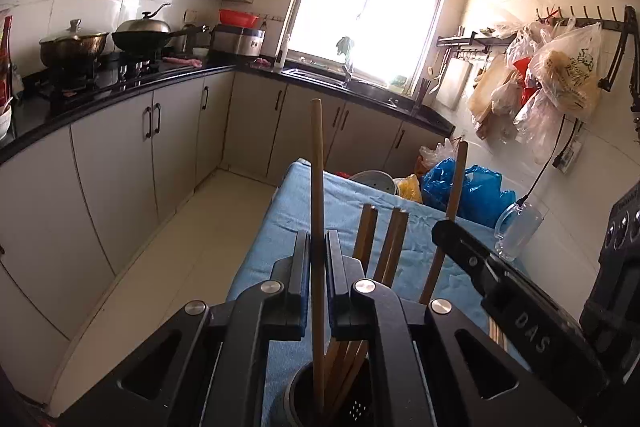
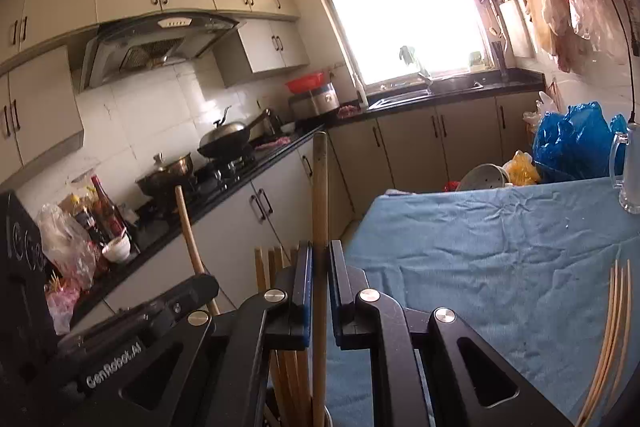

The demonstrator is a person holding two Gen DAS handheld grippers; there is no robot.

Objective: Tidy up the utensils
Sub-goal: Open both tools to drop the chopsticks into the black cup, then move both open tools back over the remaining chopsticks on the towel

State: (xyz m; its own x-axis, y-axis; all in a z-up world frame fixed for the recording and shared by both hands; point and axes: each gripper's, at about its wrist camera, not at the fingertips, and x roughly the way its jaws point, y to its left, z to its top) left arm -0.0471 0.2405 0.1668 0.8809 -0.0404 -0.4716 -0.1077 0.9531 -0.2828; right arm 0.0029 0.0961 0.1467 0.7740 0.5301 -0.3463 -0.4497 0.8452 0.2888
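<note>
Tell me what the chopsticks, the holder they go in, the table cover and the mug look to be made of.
Chopsticks: likely bamboo or wood, matte tan with no shine.
Holder: dark, with a perforated wall; plastic or metal, unclear.
Table cover: blue woven cloth, judging by its creases.
Mug: clear glass or plastic; the wall shows through it.

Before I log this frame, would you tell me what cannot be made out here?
- Utensil holder: left wrist view, mostly hidden behind the left tongs; its base is cut off by the bottom edge.
- Lower end of the stick in the right tongs: right wrist view, cut off by the bottom edge.
- Loose chopsticks on the blue cloth: ends cut off at the lens rim.
</note>
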